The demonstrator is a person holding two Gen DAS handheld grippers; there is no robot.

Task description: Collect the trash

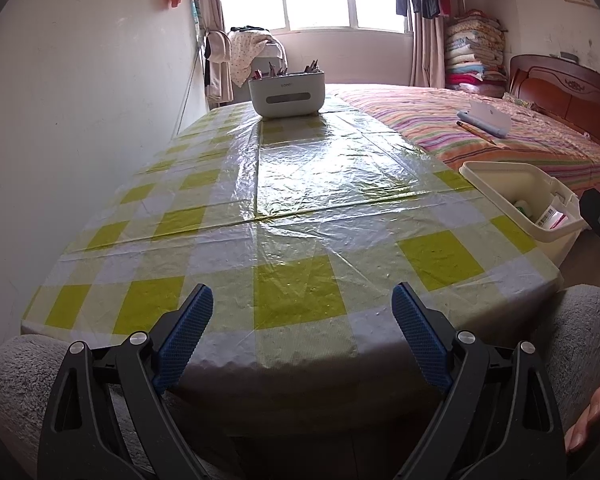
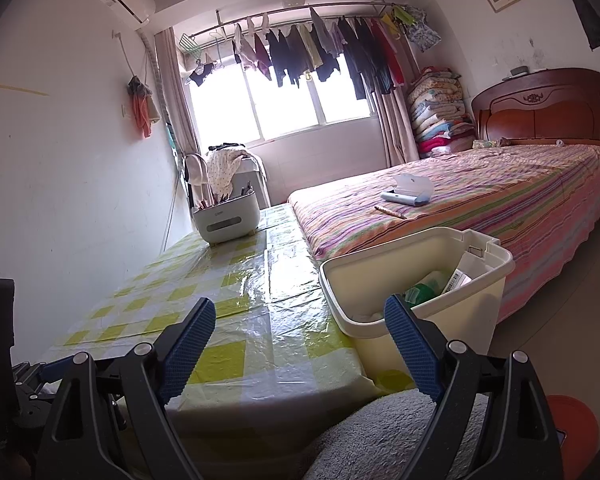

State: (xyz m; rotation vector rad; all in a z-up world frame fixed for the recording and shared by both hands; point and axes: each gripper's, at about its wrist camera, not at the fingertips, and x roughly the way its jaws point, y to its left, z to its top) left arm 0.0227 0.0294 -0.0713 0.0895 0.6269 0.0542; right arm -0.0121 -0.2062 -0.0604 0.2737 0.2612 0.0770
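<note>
right now i hold both claws, left (image 1: 302, 300) and right (image 2: 300, 314), spread wide and empty over the table (image 1: 296, 216); the bin (image 2: 416, 280) (trash inside) stands at its right edge, beside the bed (image 2: 480, 200).

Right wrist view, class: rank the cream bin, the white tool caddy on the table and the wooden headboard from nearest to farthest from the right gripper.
1. Cream bin: just ahead of the right gripper, at the table's right edge.
2. White tool caddy: far end of the table, left of centre.
3. Wooden headboard: against the far right wall, behind the bed.
</note>
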